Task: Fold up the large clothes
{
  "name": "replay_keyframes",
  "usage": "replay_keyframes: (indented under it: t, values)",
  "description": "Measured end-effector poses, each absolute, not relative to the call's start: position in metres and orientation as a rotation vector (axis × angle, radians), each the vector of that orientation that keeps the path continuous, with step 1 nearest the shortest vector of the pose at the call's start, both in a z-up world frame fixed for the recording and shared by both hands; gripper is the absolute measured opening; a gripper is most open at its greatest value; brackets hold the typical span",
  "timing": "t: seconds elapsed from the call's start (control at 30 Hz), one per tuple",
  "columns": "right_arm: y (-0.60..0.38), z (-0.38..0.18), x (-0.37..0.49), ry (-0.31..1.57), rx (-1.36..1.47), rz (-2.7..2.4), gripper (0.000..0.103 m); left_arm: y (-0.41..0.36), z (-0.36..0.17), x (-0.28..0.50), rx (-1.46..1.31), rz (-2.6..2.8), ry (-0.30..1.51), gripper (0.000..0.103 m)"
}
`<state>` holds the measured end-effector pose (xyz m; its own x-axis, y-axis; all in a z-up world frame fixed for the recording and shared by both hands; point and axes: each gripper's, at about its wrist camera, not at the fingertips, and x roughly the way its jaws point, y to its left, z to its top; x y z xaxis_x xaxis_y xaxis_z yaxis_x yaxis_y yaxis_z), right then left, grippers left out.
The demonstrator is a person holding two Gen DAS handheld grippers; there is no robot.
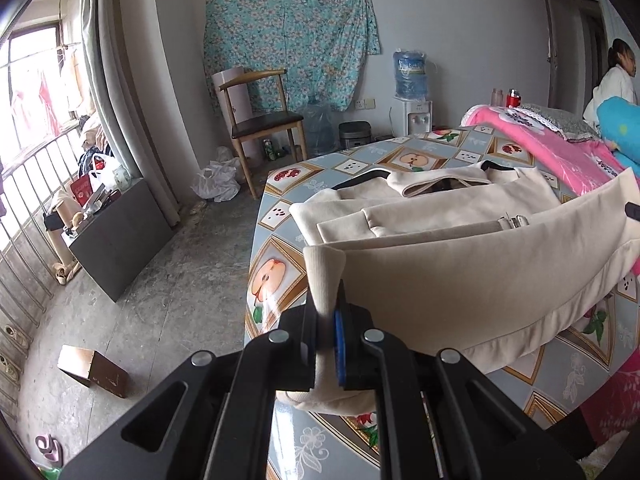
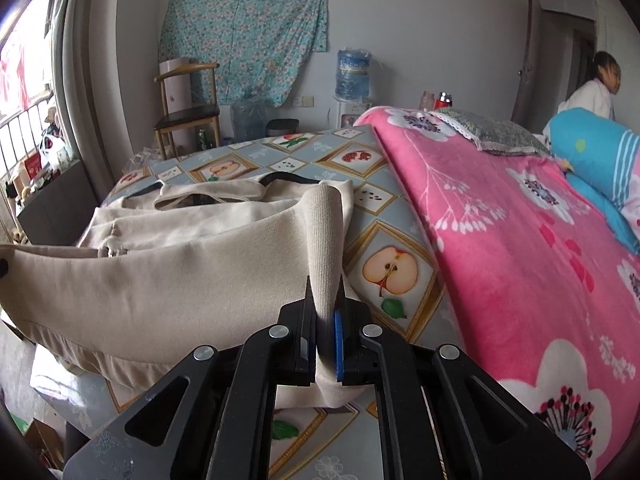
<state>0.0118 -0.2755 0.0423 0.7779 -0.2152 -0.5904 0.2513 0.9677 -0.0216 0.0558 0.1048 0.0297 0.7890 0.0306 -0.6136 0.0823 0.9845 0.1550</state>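
A cream jacket (image 1: 440, 216) with black collar trim lies on the fruit-patterned tablecloth (image 1: 276, 264); it also shows in the right wrist view (image 2: 168, 240). My left gripper (image 1: 326, 300) is shut on the jacket's ribbed hem corner at the left. My right gripper (image 2: 325, 296) is shut on the hem's other ribbed corner. Between them the hem is lifted off the table and stretched into a band above the rest of the jacket. The zipper pull (image 1: 516, 222) shows beneath the lifted band.
A pink flowered blanket (image 2: 520, 260) covers the table's right side, with a blue pillow (image 2: 600, 160) on it. A wooden chair (image 1: 260, 128), water dispenser (image 1: 412, 92) and a cardboard box (image 1: 92, 370) stand on the floor to the left. A person (image 2: 596, 88) is at far right.
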Motion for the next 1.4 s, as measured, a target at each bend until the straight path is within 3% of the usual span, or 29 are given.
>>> replay_keyframes:
  t: [0.33, 0.63, 1.4]
  values:
    - [-0.280, 0.058, 0.061, 0.549, 0.042, -0.234, 0.006, 0.100, 0.036, 0.113, 0.206, -0.007, 0.609, 0.007]
    - [-0.301, -0.035, 0.138, 0.792, 0.090, -0.196, 0.006, 0.103, -0.041, 0.184, 0.217, -0.002, 0.857, 0.007]
    - [-0.303, -0.035, 0.141, 0.816, 0.110, -0.218, 0.008, 0.101, -0.049, 0.187, 0.211, 0.030, 0.870, 0.007]
